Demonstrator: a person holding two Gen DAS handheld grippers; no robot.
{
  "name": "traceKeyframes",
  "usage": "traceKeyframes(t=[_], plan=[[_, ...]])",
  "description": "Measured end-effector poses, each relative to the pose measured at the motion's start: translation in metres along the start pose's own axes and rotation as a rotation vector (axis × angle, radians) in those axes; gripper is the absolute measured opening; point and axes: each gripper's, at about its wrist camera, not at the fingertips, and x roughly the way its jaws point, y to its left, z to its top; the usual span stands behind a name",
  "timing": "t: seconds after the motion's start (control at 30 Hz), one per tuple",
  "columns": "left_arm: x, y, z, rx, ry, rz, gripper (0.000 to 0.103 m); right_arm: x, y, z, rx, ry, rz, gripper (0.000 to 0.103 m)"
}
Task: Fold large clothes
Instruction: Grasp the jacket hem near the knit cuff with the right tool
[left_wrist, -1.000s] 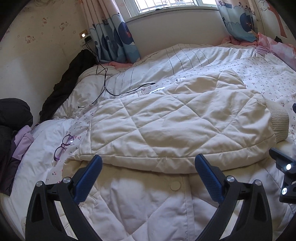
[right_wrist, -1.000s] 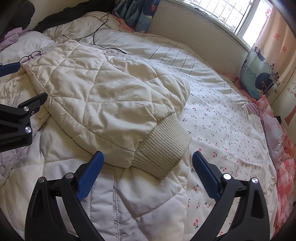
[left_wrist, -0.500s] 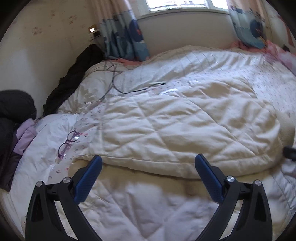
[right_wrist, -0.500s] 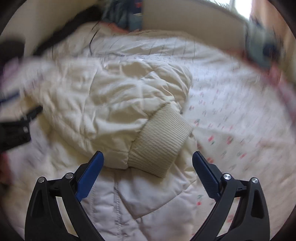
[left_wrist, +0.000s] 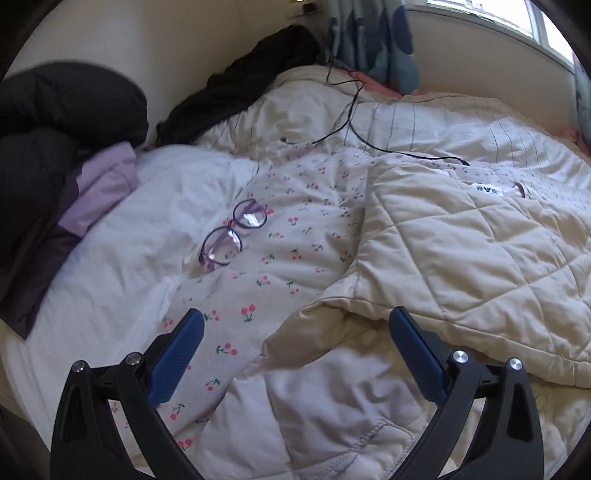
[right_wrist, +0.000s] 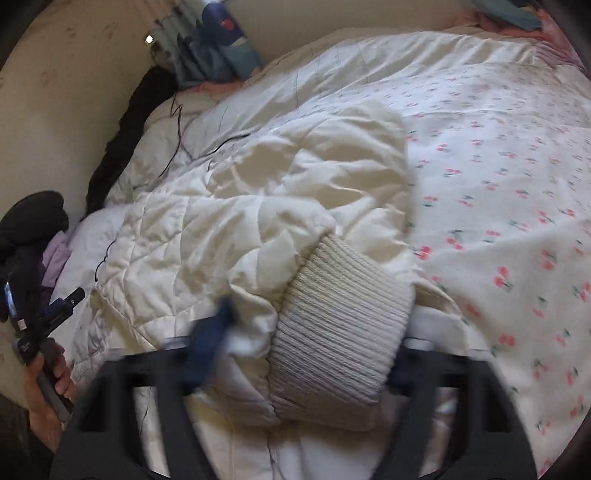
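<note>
A cream quilted jacket (left_wrist: 461, 251) lies spread on the bed, one sleeve folded across its body (right_wrist: 258, 206). That sleeve ends in a ribbed knit cuff (right_wrist: 340, 332). My right gripper (right_wrist: 306, 350) is blurred and its jaws are closing, with the cuff and bunched sleeve end between them and the pads against the fabric. My left gripper (left_wrist: 295, 317) stands open over the jacket's left edge where it meets the cherry-print sheet (left_wrist: 295, 229), with nothing gripped. In the right wrist view the left gripper (right_wrist: 55, 314) shows at the far left, held by a hand (right_wrist: 48, 387).
Purple glasses (left_wrist: 232, 232) lie on the sheet just left of the jacket. A black cable (left_wrist: 351, 122) trails across the bedding behind. Dark clothes (left_wrist: 55, 129) and a lilac garment (left_wrist: 103, 184) pile up at the left by the wall. Curtains (left_wrist: 376, 40) hang at the back.
My left gripper swung left, so the glasses and dark pile now fill its view. My right gripper moved forward onto the cuff and its jaws came in around it.
</note>
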Motion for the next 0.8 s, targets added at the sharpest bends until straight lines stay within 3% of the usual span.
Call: traceKeyframes(t=[0.03,0.17,0.3,0.37,0.43,0.57,0.6,0.63,0.67,0.73,0.8], plan=[[0.000,0.003,0.001,-0.014,0.000,-0.009,0.096,0.000,0.004,0.004,-0.022,-0.013,-0.005,0.037],[-0.015,0.000,0.004,-0.015,-0.056,-0.022,0.096,-0.034,0.042,0.031,-0.181,-0.133,-0.046,0.031],[-0.031,-0.006,0.004,-0.017,-0.124,-0.029,0.096,-0.095,0.102,0.088,-0.347,-0.357,-0.036,0.028],[-0.031,-0.007,0.005,-0.025,-0.126,-0.038,0.096,-0.106,0.117,0.111,-0.397,-0.418,-0.049,0.028],[-0.027,-0.010,0.004,-0.014,-0.108,-0.044,0.096,-0.088,0.105,0.125,-0.370,-0.396,-0.078,0.028],[-0.018,-0.018,0.002,0.024,-0.067,-0.032,0.096,0.002,0.029,0.113,-0.212,-0.175,-0.143,0.028],[-0.016,-0.019,0.001,0.030,-0.058,-0.034,0.096,0.028,0.009,0.104,-0.176,-0.095,-0.161,0.034],[-0.014,-0.021,0.001,0.036,-0.048,-0.036,0.096,0.048,-0.008,0.095,-0.141,-0.033,-0.170,0.048],[-0.011,-0.023,0.000,0.043,-0.035,-0.040,0.096,0.060,-0.022,0.087,-0.105,0.003,-0.151,0.051],[-0.006,-0.022,0.000,0.044,-0.018,-0.049,0.096,0.053,-0.041,0.082,-0.028,-0.019,-0.105,0.072],[-0.004,-0.019,0.000,0.031,-0.010,-0.068,0.096,0.031,-0.050,0.081,0.029,-0.025,-0.101,0.076]])
